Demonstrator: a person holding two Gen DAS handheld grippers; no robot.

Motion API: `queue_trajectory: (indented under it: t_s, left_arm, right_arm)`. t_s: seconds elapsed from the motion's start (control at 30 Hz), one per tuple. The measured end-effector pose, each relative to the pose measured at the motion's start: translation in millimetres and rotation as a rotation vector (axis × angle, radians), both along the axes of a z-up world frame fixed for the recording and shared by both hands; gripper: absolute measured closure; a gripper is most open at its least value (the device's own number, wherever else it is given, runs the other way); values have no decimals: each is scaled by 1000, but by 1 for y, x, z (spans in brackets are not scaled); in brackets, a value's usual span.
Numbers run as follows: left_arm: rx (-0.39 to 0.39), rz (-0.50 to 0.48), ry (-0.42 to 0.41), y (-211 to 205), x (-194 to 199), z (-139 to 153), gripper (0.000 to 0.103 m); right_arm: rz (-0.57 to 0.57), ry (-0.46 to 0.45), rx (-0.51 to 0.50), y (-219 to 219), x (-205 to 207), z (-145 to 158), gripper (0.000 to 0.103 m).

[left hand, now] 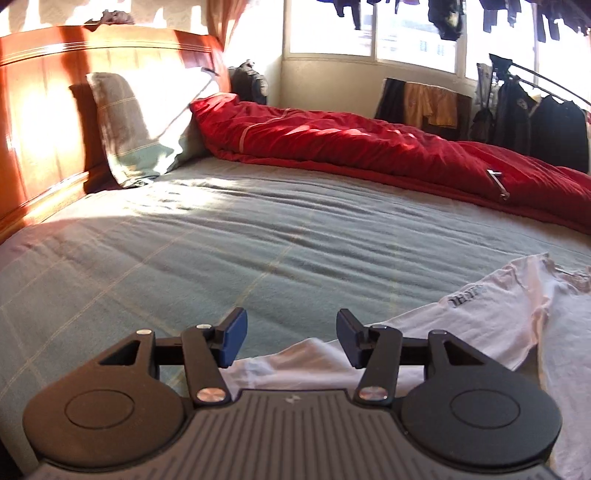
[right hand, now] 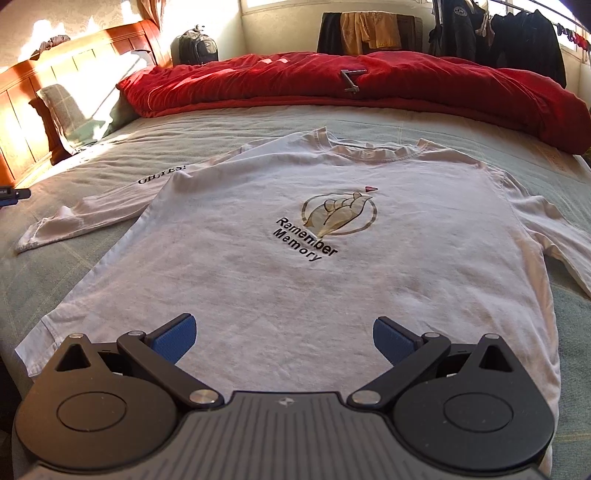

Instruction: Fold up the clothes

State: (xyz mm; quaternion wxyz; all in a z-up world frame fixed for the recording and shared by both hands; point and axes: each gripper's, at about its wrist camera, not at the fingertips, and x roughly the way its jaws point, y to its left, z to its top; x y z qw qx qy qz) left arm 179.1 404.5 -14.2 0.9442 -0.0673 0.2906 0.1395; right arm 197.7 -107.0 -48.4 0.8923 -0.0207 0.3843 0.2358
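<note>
We're at the start: white long-sleeve shirt (right hand: 295, 236) lies flat, print up, on the bed (right hand: 74, 273), no fold made yet, sleeves out at 9 and 3 o'clock. Left gripper (left hand: 291, 339) and right gripper (right hand: 284, 338) both spread wide, empty, over the hem

Ahead of the tongs, sunlight struck a wooden headboard (left hand: 55, 110); a red duvet (right hand: 332, 85) lay beneath windows (left hand: 406, 33).

We see strong sunlight from the windows (left hand: 373, 33) | glare on headboard (left hand: 55, 122) | fisheye bending at edges | focus mostly sharp
</note>
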Motion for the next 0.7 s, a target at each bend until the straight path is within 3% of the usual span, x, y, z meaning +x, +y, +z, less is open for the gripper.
queue_trajectory:
  t_s: [0.13,0.33,0.47,0.57,0.7]
  left_arm:
    - [-47,-258,-2,-42,75,2,49]
    - [-94,-500,117,-81,183,-31,51]
    - [-113,-539,196,-90,219,-59,59]
    - [-140,-580,240,-95,231,-74,59]
    - [-83,-600,275,-107,230,-83,59]
  right_arm:
    - [36,-16,37,8,9,7,0]
    - [65,-58,47,10,22,13,0]
    - [61,-83,47,7,32,14,0]
    - [54,-94,53,5,40,12,0]
    - [42,-95,50,4,48,6,0]
